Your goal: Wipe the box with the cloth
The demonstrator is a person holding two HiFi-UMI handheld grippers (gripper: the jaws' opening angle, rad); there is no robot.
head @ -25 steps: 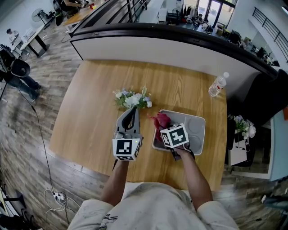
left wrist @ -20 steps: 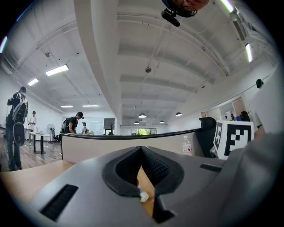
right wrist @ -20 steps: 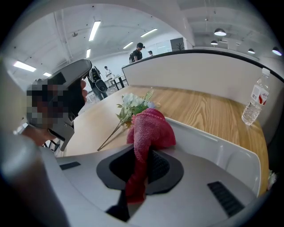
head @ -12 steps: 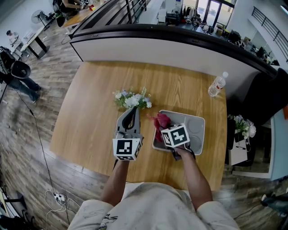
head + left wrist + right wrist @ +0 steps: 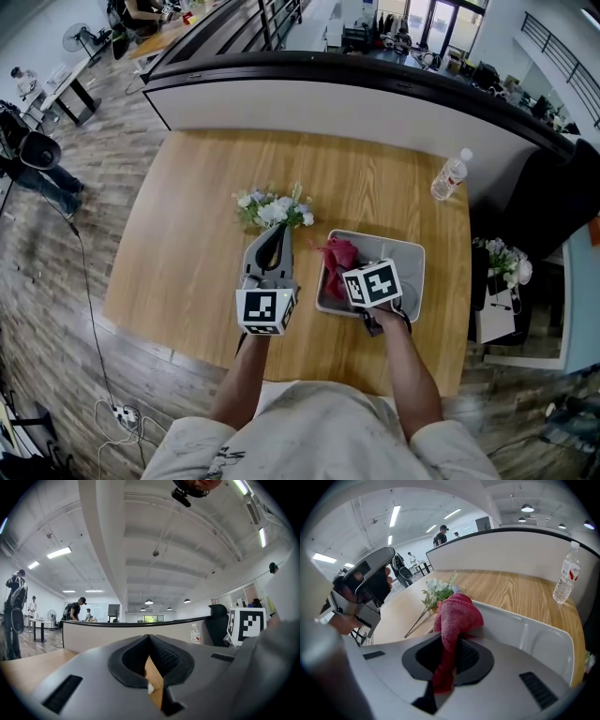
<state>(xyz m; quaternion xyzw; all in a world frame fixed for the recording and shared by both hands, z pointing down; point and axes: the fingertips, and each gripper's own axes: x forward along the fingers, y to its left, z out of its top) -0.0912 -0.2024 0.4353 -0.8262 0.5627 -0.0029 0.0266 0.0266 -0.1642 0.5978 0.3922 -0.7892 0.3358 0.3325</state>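
A pale grey plastic box (image 5: 413, 255) lies on the wooden table, right of centre. A red cloth (image 5: 336, 256) hangs over the box's left part. My right gripper (image 5: 347, 270) is shut on it, pointing into the box. In the right gripper view the red cloth (image 5: 457, 613) bunches out of my right gripper (image 5: 451, 645) above the box's wall (image 5: 525, 626). My left gripper (image 5: 277, 232) hovers left of the box, shut with nothing in it. In its own view the left gripper (image 5: 149, 638) has its jaws meeting at the tips.
A small bunch of white flowers (image 5: 275, 210) lies on the table just beyond the left gripper. A water bottle (image 5: 450, 177) stands at the table's far right corner. A curved white counter (image 5: 356, 98) runs behind the table. People stand far off in the room.
My right gripper with the red cloth has shifted slightly to the right along the box. The left gripper has stayed almost still.
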